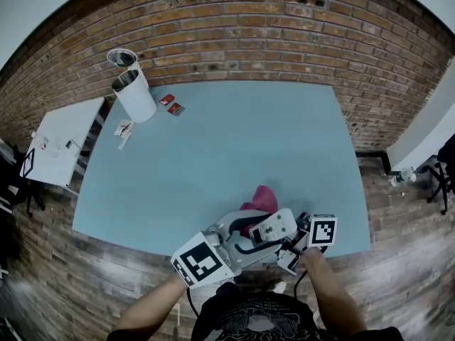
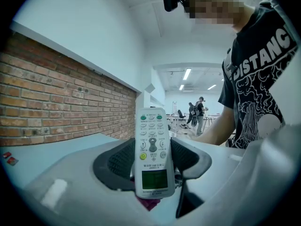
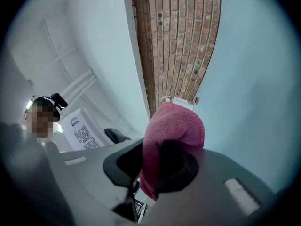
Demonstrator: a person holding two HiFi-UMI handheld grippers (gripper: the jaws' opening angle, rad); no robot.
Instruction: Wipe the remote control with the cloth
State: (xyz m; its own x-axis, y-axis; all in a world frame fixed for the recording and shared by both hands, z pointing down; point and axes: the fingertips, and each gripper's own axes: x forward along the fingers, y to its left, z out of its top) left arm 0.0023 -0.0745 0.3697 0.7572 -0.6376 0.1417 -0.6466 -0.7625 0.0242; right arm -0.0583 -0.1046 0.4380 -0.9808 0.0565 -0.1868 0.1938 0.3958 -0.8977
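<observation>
A: Left gripper?
B: Clamped on the remote control, with the buttons facing its camera.
A: Right gripper?
B: Closed on the pink cloth, which bulges past the jaws.
A: Location?
B: Both at the near edge of the blue table, right of centre. Cloth is just beyond the remote.

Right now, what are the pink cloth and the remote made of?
Cloth: looks like soft, fuzzy fabric, maybe microfibre; its pink surface is nubbly and matte, and it droops in folds.
Remote: looks like hard white plastic, smooth with a slight sheen; the small buttons may be rubber, and it has a glossy green screen.
</observation>
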